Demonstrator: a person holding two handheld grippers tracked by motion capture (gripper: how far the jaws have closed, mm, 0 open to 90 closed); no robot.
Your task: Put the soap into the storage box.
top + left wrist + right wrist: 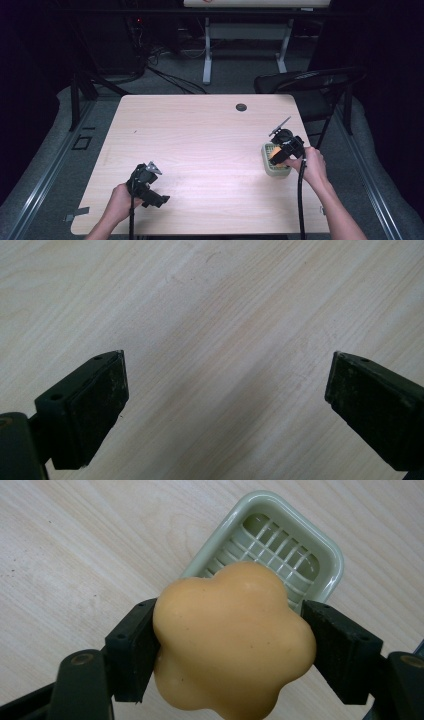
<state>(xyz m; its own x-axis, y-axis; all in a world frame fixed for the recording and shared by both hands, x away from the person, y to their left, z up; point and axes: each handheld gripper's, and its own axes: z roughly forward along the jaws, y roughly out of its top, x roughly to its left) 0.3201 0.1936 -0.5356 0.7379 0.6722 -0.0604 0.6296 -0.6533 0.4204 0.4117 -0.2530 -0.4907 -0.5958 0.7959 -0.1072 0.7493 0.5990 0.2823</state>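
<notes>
A light wood-grain laminate table (pixel 200 150) is seen from above, with a small dark round grommet hole (pixel 241 107) at roughly 1 o'clock from the table centre.

The right gripper (pixel 281 156) is held at about 3 o'clock, near the right edge. Its black jaws are clamped on a glossy orange flower-shaped soap-like block (pixel 232 637), gripped on its two sides. The block is held above a pale green rectangular plastic dish with a slatted grid bottom (pixel 327 547), which sits on the table at the same 3 o'clock spot (pixel 267 167). Whether the block touches the dish cannot be told; in the right gripper view it overlaps the dish's near end.

The left gripper (pixel 159 199) is held at about 7 o'clock, low over the table, jaws spread wide with nothing between them; bare wood is seen between its pads (pixel 102 400).

A black folding chair (pixel 310 82) stands beyond the table at 2 o'clock.
</notes>
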